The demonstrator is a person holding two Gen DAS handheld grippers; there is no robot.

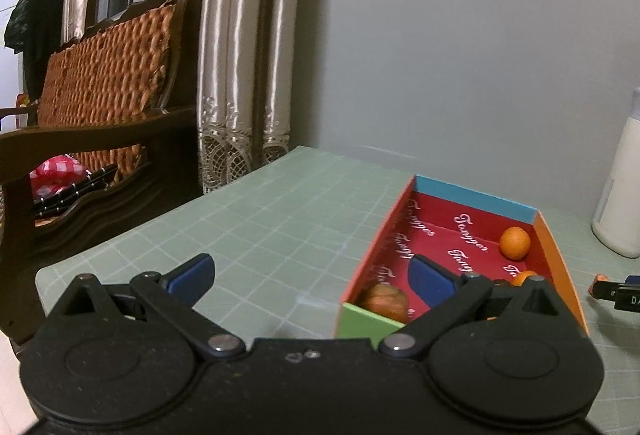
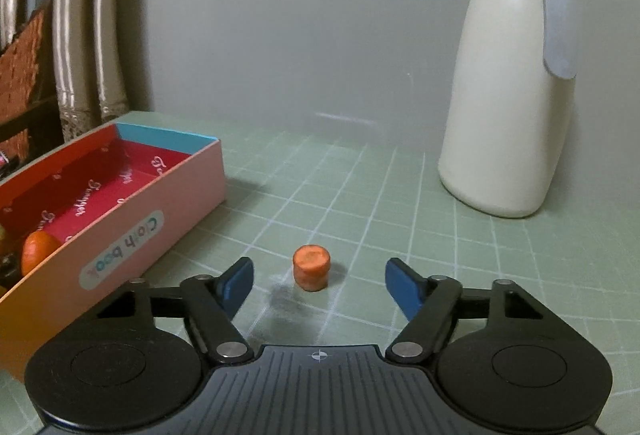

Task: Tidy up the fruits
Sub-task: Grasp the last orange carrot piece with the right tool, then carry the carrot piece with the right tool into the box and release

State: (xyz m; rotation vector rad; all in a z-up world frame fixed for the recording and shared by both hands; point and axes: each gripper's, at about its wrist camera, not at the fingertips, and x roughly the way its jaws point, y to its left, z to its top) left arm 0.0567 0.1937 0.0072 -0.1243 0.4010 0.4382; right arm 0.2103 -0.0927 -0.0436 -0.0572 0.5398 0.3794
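A short orange carrot stub stands upright on the green grid mat, just ahead of my right gripper. It sits in line with the gap between the blue fingers; the pads do not touch it, so the gripper is open. A colourful cardboard box lies to its left, with an orange fruit inside. In the left wrist view the same box holds a round orange, a second orange partly hidden, and a brownish fruit. My left gripper is open and empty, its right finger over the box's near end.
A tall cream jug with a grey lid stands at the back right of the mat. A grey wall runs behind. Curtains and a dark wooden bench with a woven back are off the table's left edge.
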